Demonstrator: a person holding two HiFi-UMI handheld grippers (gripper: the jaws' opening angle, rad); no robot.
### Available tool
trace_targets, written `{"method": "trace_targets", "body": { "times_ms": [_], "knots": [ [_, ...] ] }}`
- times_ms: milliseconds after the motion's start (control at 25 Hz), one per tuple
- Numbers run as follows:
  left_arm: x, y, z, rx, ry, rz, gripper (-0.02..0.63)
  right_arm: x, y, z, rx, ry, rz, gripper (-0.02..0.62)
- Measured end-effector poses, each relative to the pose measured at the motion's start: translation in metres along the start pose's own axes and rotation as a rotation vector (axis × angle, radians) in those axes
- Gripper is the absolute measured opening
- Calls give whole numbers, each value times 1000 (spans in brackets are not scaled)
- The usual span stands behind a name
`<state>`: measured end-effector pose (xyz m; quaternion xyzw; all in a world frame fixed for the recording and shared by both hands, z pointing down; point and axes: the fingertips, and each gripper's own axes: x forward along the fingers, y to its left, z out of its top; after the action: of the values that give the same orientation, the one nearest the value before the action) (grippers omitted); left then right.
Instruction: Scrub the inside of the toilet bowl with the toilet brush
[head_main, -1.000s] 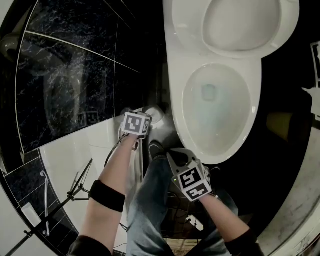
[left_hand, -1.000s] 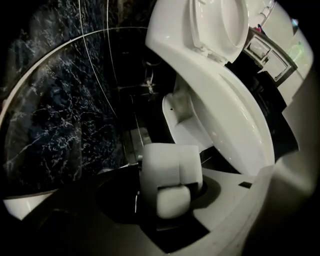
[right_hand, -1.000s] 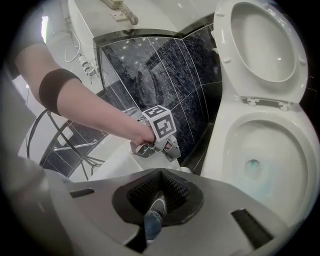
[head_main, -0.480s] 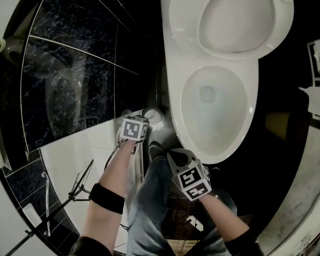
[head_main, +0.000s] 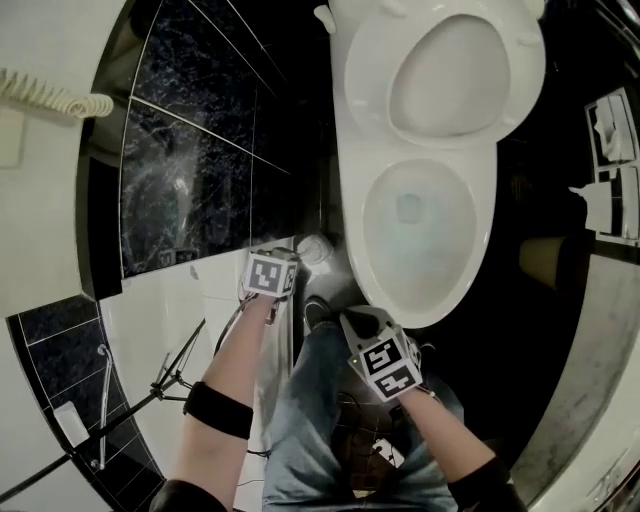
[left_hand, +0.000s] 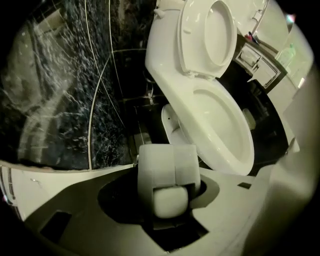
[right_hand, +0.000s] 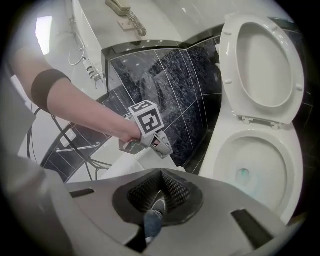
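Observation:
The white toilet (head_main: 420, 240) stands with lid and seat raised, and water shows low in its bowl (left_hand: 220, 125) (right_hand: 255, 167). Left of its base stands the white toilet brush (head_main: 314, 249). My left gripper (head_main: 272, 278) (right_hand: 150, 137) is down at the brush, shut on the rounded white handle (left_hand: 170, 201), which fills the space between its jaws (left_hand: 169, 175). My right gripper (head_main: 380, 360) hangs over the person's knee, short of the bowl's front rim. Its mesh pads (right_hand: 172, 187) meet with nothing between them.
Dark marble tiles (head_main: 190, 150) cover the wall left of the toilet, with a coiled phone cord (head_main: 55, 98) above them. A thin black stand (head_main: 150, 390) rises at lower left. A paper holder (head_main: 608, 170) sits at right. The person's jeans leg (head_main: 320, 430) is between both arms.
The head view has swung, bringing the phone cord and white wall into sight. Both grippers keep their places beside the toilet, the left one still at the brush.

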<state>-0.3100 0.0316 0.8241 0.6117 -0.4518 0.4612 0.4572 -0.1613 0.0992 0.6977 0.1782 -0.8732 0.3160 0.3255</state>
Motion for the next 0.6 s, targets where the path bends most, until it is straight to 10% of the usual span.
{"method": "trace_targets", "body": {
  "times_ms": [600],
  "knots": [
    [-272, -84, 19, -41, -106, 2, 218, -188, 52, 89, -13, -48, -83, 5]
  ]
}}
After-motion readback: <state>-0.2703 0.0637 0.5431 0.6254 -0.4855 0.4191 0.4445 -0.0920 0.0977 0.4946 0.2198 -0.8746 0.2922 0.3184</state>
